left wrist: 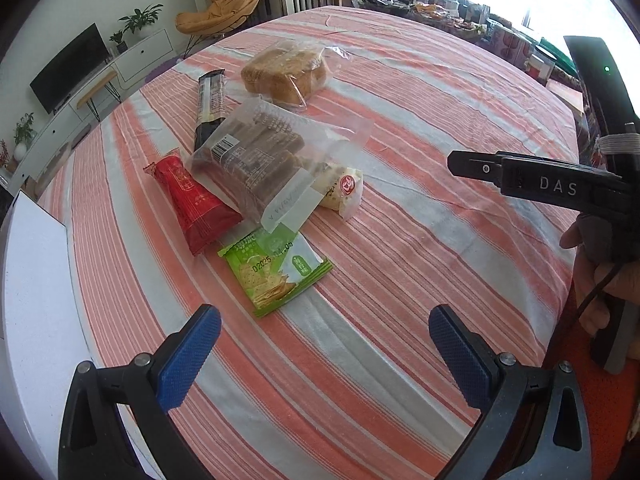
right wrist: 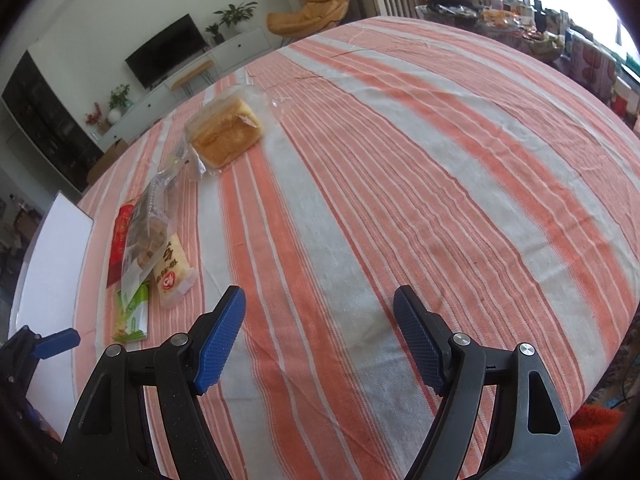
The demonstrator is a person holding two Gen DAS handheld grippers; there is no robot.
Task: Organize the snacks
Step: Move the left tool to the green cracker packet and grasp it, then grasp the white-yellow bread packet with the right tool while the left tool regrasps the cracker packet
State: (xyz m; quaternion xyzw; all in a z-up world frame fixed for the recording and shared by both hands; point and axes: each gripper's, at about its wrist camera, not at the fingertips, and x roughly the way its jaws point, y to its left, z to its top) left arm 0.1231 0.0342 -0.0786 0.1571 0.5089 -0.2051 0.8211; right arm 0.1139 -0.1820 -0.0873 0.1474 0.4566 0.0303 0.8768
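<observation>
Snacks lie in a loose pile on the striped tablecloth [left wrist: 400, 240]. Nearest is a green cracker packet [left wrist: 274, 274], then a red packet [left wrist: 194, 202], a clear bag of brown biscuits [left wrist: 260, 152], a white packet with a red logo [left wrist: 342, 190], a dark bar [left wrist: 210, 106] and bagged bread [left wrist: 286, 70]. My left gripper [left wrist: 324, 344] is open and empty just short of the green packet. My right gripper [right wrist: 320, 332] is open and empty over bare cloth, right of the pile; the bread [right wrist: 226, 132] and white packet [right wrist: 172, 270] lie to its left.
A white box or board [left wrist: 32, 280] stands at the table's left edge, also in the right wrist view [right wrist: 52, 264]. The right gripper's body [left wrist: 560, 184] reaches in from the right. Cluttered items [left wrist: 440, 12] line the far side. Chairs and a TV unit stand beyond.
</observation>
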